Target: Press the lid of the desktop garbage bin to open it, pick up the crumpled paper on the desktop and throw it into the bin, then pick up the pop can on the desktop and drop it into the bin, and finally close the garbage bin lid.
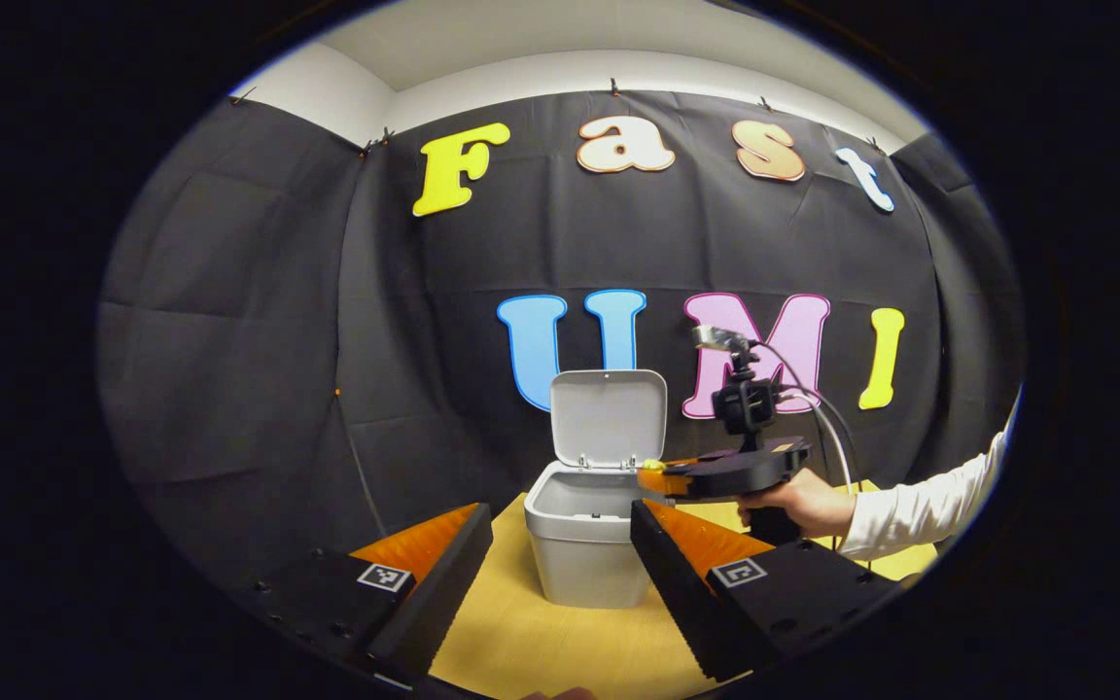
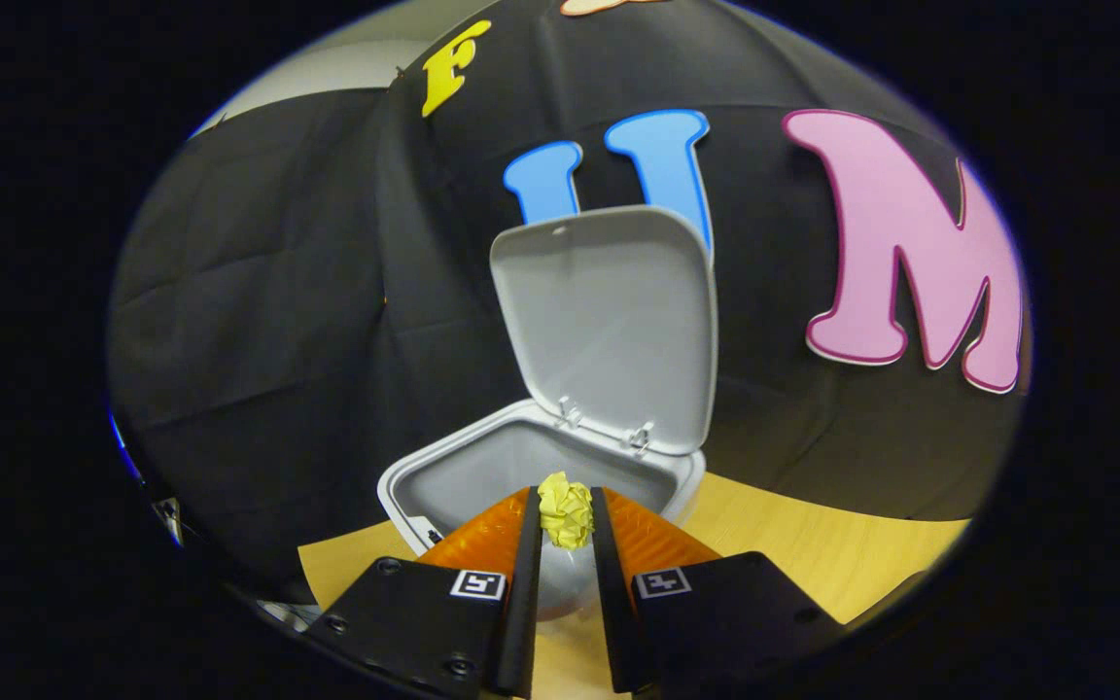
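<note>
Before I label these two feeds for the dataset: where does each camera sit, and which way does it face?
Left gripper view: rides the left tongs, held back and open, facing the bin with its raised lid; the right tongs and a hand show beyond.
Right gripper view: rides the right tongs, over the bin's mouth, pinching the crumpled paper.
Both share the bin, lid and yellow table.

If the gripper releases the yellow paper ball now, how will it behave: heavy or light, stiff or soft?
The crumpled paper looks loosely wadded, so probably light and squashable. The right gripper pinches it over the open bin, so it would likely drop inside, perhaps drifting slightly.
</note>
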The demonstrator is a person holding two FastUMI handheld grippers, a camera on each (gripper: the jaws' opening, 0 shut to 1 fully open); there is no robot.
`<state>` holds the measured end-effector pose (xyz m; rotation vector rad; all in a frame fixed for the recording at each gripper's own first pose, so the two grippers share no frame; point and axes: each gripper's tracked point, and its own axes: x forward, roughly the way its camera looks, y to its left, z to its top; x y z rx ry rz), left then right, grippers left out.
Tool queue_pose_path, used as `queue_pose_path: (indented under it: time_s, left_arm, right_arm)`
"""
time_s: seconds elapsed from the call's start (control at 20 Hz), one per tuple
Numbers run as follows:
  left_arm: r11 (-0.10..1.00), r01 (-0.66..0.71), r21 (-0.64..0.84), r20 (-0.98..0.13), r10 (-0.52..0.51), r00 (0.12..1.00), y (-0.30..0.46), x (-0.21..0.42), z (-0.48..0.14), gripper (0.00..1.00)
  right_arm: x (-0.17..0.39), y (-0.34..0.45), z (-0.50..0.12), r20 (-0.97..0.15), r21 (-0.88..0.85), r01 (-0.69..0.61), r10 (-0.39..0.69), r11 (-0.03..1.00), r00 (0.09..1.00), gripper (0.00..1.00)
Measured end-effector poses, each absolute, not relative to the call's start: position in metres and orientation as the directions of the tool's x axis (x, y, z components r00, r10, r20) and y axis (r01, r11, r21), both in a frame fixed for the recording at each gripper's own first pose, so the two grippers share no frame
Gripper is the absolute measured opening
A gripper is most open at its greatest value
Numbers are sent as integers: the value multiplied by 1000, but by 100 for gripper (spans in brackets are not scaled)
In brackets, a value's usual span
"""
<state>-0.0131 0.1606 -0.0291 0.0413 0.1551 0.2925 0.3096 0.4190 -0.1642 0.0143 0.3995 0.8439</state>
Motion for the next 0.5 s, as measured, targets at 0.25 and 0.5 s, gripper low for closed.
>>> queue_pose_path:
  time_s: [0.25, 0.5]
  left_arm:
    - [961, -275, 41, -177, 278, 944, 156, -18, -40, 96]
    - [979, -204, -10, -205, 198, 959, 139, -3, -54, 96]
  right_arm:
    - [309, 429, -181, -377, 137, -735, 721, 664, 582, 33]
    - [300, 413, -145, -305, 129, -745, 741, 654, 598, 83]
